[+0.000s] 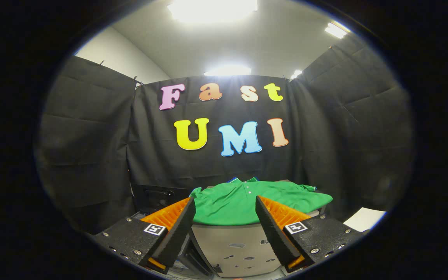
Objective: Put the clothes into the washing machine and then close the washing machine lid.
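A green polo shirt (243, 202) lies spread flat on top of a grey box-shaped unit (235, 243), just ahead of my fingers and a little above them. My gripper (226, 202) is open, its two fingers wide apart with nothing between them; the shirt's front edge shows through the gap. A dark object with a handle (158, 196), possibly the washing machine, sits low to the left behind the left finger (181, 223); I cannot tell whether it has a lid up.
Black cloth walls close the booth on three sides right behind the shirt. A white sheet or board (364, 218) lies low at the right. The grey unit's front face has several small dark marks.
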Demonstrator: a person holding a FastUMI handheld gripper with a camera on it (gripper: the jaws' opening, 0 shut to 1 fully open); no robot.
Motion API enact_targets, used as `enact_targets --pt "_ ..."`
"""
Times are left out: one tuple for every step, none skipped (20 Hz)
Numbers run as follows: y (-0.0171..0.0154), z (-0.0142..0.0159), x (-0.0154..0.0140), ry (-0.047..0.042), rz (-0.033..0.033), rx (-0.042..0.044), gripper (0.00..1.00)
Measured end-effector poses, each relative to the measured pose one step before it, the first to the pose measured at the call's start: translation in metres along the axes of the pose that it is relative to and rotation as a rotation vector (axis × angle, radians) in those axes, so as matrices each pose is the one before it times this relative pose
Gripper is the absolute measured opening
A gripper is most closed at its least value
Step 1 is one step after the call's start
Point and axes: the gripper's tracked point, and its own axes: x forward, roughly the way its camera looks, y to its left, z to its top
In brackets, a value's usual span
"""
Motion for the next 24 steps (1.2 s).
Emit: enact_targets --pt "-0.00289 0.00246 0.00714 0.00748 0.00355 0.00127 0.96" --pt "-0.00332 0.00321 0.00813 0.00668 0.00255 0.00137 0.96" --pt "-0.00146 0.00280 0.00704 0.00335 0.00569 -0.00085 0.96" --pt "-0.00170 0.00351 0.00610 0.00205 0.00492 -0.00241 0.95" --pt "-0.00251 0.00221 0.00823 0.00759 0.00638 -0.00390 0.96" --pt "-0.00158 0.00176 0.00723 0.00483 0.00668 -0.00170 0.96" --pt "-0.00010 0.00114 0.00465 0.00646 0.00781 -0.00012 0.95" --pt "-0.00123 0.00052 0.00591 0.00980 0.00724 -0.00056 0.95" --pt "-0.00158 -0.00030 0.00717 0.01220 0.00526 0.00045 0.95" --pt "-0.00066 0.00113 0.00548 0.01048 0.00557 0.00064 0.95" --pt "-0.00227 -0.00060 0.00633 0.01155 0.00304 0.00042 0.95" --pt "-0.00201 -0.00037 0.00579 0.01231 0.00118 0.00029 0.95" --pt "-0.00165 0.00037 0.00573 0.01229 0.00119 0.00057 0.95" --pt "-0.00122 0.00134 0.00649 0.01040 0.00132 0.00234 0.95" --pt "-0.00051 -0.00147 0.00642 0.01282 0.00558 0.00313 0.95" --pt "-0.00009 -0.00123 0.00935 0.01589 0.00923 0.00325 0.96" --pt "-0.00267 -0.00274 0.00760 0.01971 0.00437 0.00215 0.96" --pt "-0.00302 -0.00217 0.00752 0.01582 0.00252 0.00222 0.96" --pt "-0.00374 -0.00086 0.00561 0.01705 -0.00178 0.00166 0.96" --pt "-0.00378 -0.00078 0.00834 0.01119 -0.00325 0.00243 0.95" --pt "-0.00262 -0.00030 0.00880 0.01322 -0.00136 0.00239 0.96" --pt "-0.00301 -0.00125 0.00925 0.01862 -0.00242 -0.00029 0.96" --pt "-0.00442 -0.00346 0.00772 0.02374 -0.00687 -0.00411 0.96" --pt "-0.00379 -0.00298 0.00907 0.02704 -0.00707 -0.00483 0.96"
